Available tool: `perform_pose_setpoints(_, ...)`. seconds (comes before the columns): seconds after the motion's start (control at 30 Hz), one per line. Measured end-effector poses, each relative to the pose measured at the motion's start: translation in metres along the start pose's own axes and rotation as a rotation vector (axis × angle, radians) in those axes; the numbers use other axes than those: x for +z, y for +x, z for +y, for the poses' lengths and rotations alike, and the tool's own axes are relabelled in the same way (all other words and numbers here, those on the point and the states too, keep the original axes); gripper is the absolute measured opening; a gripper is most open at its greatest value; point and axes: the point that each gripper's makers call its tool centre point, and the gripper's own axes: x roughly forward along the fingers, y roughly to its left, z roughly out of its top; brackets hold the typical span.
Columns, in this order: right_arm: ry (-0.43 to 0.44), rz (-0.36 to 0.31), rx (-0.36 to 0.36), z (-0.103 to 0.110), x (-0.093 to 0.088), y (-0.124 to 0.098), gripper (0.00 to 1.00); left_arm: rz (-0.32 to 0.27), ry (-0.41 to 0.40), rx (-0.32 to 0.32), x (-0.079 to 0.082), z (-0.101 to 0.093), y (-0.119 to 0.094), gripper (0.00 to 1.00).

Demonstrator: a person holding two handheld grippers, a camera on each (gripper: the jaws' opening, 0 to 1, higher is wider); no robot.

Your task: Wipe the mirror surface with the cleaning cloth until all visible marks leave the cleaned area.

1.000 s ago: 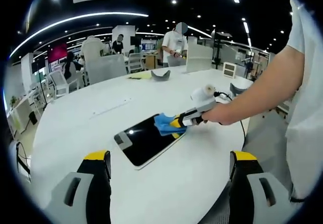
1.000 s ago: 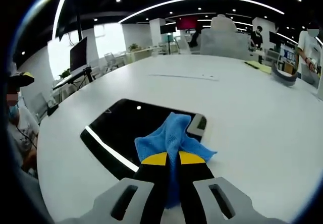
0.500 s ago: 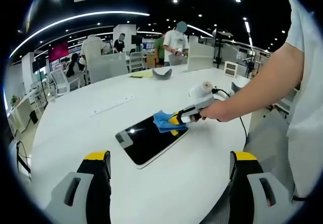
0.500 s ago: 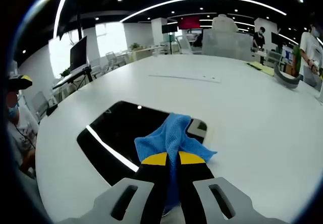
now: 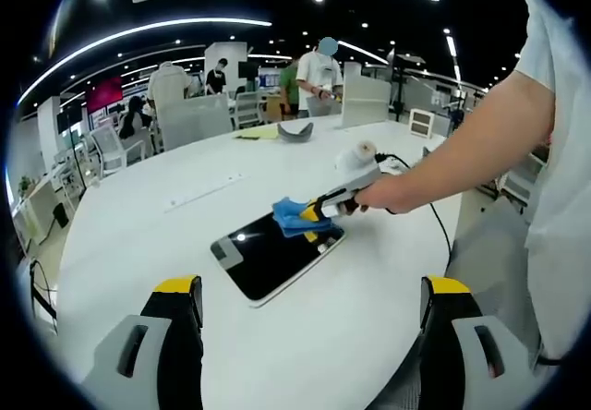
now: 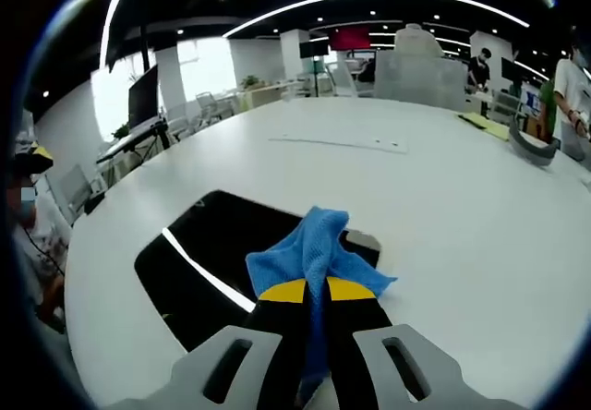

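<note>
The right tongs (image 6: 317, 292) are clenched on the blue cloth (image 6: 311, 250) and press it onto the dark mirror (image 6: 212, 262) — a flat slab lying on the white surface (image 6: 443, 188), toward its near edge. In the left gripper view a hand (image 5: 392, 193) holds those tongs, cloth at the mirror's far end. The left tongs (image 5: 309, 292) hang released above the surface's near edge — jaws wide apart, holding nothing.
</note>
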Motion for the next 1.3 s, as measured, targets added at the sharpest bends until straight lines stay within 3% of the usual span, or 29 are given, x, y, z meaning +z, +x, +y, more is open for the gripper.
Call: perform_pose_setpoints(1.3, -0.048, 0.016, 0.040, -0.009, 0.025, 0.032, 0.02, 0.018, -0.006, 0.000, 0.000, 0.010, 0.011, 0.99)
